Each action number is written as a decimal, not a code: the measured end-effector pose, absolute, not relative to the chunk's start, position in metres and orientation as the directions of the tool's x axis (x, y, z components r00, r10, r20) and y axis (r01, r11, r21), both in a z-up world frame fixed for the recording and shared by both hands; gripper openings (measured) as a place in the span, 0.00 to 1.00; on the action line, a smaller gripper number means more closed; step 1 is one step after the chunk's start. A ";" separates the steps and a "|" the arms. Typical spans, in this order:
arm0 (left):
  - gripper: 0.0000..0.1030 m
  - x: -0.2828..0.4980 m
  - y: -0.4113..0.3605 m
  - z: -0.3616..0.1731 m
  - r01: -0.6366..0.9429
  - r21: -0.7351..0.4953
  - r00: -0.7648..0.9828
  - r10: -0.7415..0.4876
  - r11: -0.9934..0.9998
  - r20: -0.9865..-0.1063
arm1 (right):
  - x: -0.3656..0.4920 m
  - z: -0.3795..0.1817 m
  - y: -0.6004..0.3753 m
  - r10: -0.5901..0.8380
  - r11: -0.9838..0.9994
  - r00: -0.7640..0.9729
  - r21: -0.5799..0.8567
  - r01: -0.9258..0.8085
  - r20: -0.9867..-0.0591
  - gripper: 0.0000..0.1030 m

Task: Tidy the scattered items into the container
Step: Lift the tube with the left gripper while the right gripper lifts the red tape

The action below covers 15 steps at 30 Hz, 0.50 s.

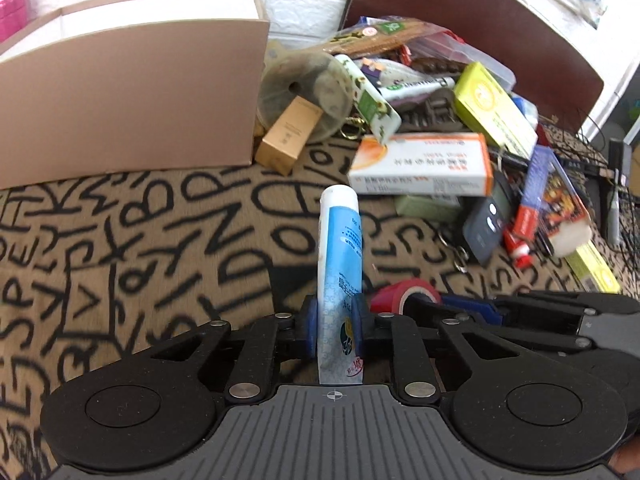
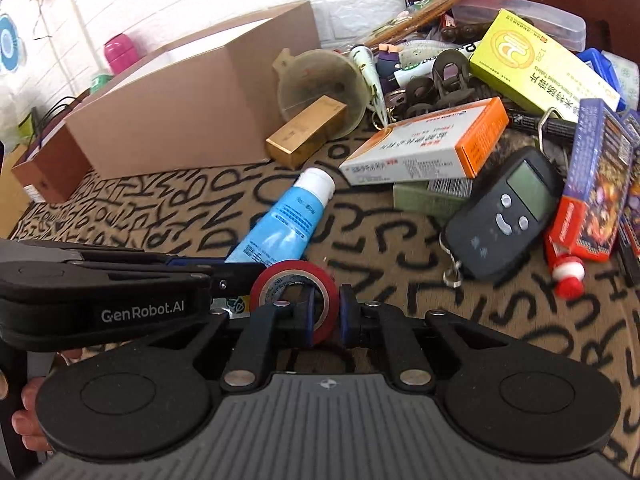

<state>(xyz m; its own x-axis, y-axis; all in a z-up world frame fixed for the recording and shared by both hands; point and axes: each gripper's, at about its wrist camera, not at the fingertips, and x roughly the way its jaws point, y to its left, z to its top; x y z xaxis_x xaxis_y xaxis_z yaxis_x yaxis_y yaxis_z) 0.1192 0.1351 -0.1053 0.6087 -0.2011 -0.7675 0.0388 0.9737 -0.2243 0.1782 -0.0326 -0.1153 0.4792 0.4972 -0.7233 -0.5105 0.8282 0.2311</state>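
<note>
My left gripper (image 1: 335, 326) is shut on a blue and white tube (image 1: 339, 276), cap end pointing away toward the pile. The tube also shows in the right wrist view (image 2: 282, 220). My right gripper (image 2: 325, 314) is shut on the wall of a red tape roll (image 2: 294, 288), which also shows in the left wrist view (image 1: 404, 293) beside the tube. The open cardboard box (image 1: 128, 108) stands at the back left; it also shows in the right wrist view (image 2: 180, 112). The two grippers are side by side, the left one lying at the left of the right wrist view.
A pile of items lies at the right: an orange and white medicine box (image 2: 424, 144), a gold box (image 2: 306, 132), a funnel (image 2: 320, 84), a yellow-green box (image 2: 540, 68), a black remote-like device (image 2: 504, 212), a card pack (image 2: 592, 176). A letter-patterned cloth (image 1: 140, 248) covers the table.
</note>
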 end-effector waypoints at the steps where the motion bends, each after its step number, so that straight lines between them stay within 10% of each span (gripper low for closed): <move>1: 0.12 0.115 0.134 -0.105 0.039 -0.223 0.608 -0.200 0.974 -0.768 | 0.175 -0.113 -0.034 0.500 0.827 0.481 0.232 -0.512 -0.720 0.14; 15: 0.12 0.066 0.137 -0.104 0.028 -0.284 0.599 -0.243 0.958 -0.763 | 0.141 -0.106 -0.051 0.521 0.820 0.493 0.249 -0.515 -0.697 0.14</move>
<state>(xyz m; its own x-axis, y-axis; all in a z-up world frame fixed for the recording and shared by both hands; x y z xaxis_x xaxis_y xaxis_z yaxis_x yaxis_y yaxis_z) 0.0663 0.1372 -0.1043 0.5994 -0.2431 -0.7627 0.0276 0.9585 -0.2838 0.1409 -0.0506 -0.1064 0.4925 0.5207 -0.6973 -0.5147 0.8204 0.2491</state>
